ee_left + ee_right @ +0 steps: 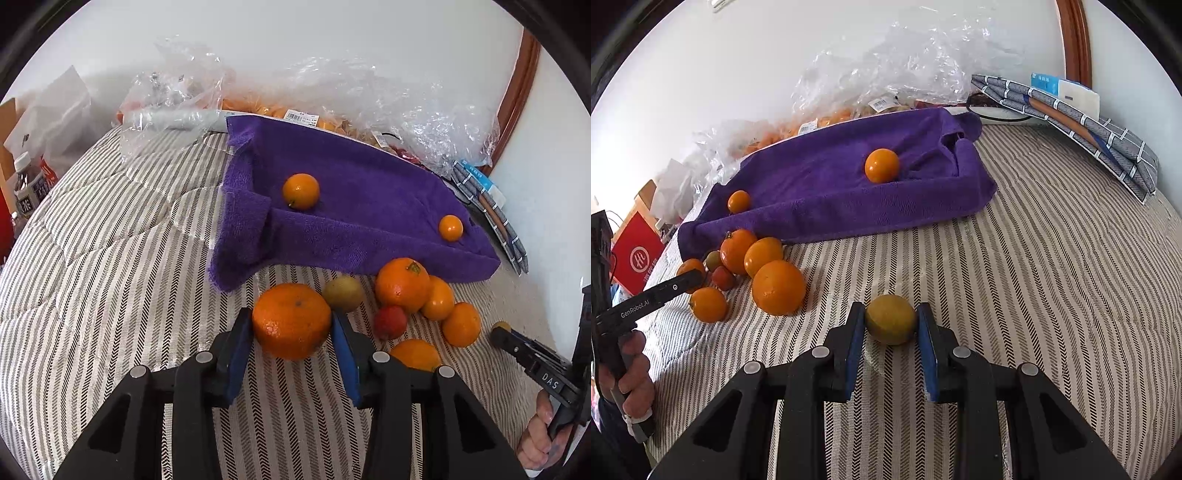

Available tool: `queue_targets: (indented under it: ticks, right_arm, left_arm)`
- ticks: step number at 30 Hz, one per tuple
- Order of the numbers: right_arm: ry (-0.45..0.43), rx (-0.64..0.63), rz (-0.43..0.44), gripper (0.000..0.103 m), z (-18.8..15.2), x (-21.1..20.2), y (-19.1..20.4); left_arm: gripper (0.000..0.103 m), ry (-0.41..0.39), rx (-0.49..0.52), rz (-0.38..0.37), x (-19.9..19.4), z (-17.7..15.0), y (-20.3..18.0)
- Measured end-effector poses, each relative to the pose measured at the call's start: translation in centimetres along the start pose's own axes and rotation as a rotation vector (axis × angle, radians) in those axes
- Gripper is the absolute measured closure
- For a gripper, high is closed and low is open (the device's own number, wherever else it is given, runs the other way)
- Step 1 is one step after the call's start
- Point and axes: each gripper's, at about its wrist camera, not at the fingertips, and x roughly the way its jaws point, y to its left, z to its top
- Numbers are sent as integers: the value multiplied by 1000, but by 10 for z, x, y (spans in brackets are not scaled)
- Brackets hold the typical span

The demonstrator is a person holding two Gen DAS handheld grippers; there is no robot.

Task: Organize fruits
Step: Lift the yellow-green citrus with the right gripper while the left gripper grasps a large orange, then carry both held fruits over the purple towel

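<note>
My left gripper [291, 325] is shut on a large orange [291, 320] just in front of the fruit pile; it also shows in the right wrist view [689, 278]. My right gripper [891, 321] is shut on a yellow-green round fruit [891, 319], apart from the pile on the striped bedcover [1034, 277]. The pile holds several oranges [402, 284], a red fruit [389, 322] and a greenish fruit [343, 293]. A purple towel [351, 206] lies behind, with two small oranges on it [301, 191] [450, 228].
Crumpled clear plastic bags [388, 107] with more fruit lie along the white wall. Folded grey cloths [1100, 140] sit at the back right. Bottles [27, 188] and a red bag [637, 254] stand at the left edge.
</note>
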Motion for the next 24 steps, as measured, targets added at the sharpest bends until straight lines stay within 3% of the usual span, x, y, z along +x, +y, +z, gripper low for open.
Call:
queue_targets:
  ticks: [12,17,20,24]
  right_arm:
    - [-40,30,-31,75,0,-9,-4]
    - [-58,30,-36,75,1,-14,-1]
    - [-68,37,-12,75,7,-18,3]
    - [-110,10,-10,75,26,-26,13]
  left_arm:
    - [63,-150,46,9,-28,-3,-7]
    - [63,-153,64,2,-29,-1,-9]
    - [63,-157,40,-39,-34,1,-8]
    - [63,-139,40,-11,-36,14,-18]
